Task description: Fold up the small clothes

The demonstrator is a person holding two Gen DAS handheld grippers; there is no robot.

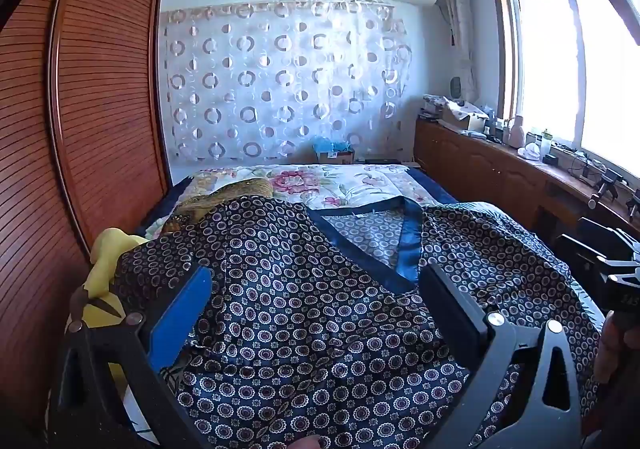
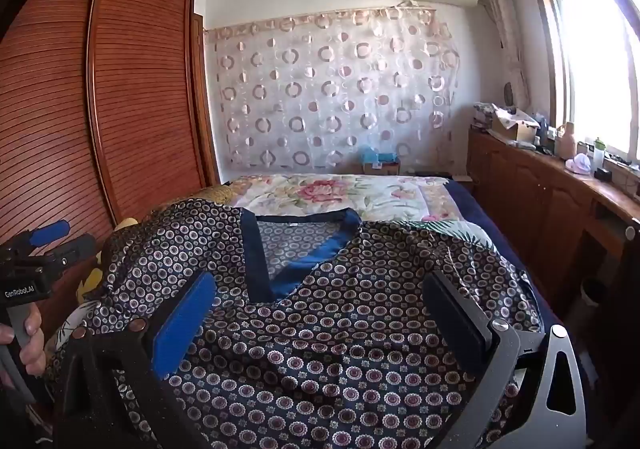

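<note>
A dark blue top (image 1: 304,337) with a small ring-and-flower print lies spread front-up on the bed, its plain blue V-neck band (image 1: 408,245) towards the far side. My left gripper (image 1: 318,273) hovers over its left half, open wide, with nothing between the fingers. In the right wrist view the same top (image 2: 344,353) fills the foreground, neck band (image 2: 256,261) left of centre. My right gripper (image 2: 322,279) stands open above its chest, holding nothing. Each gripper shows in the other's view: the right gripper (image 1: 616,273) at the right edge, the left gripper (image 2: 44,245) at the left edge.
A floral quilt (image 2: 340,193) covers the bed behind the top. A yellow plush toy (image 1: 106,281) lies at the bed's left, against the brown slatted wardrobe (image 1: 104,97). A wooden cabinet (image 2: 532,193) with clutter runs under the window on the right. A hand (image 2: 30,337) grips the left handle.
</note>
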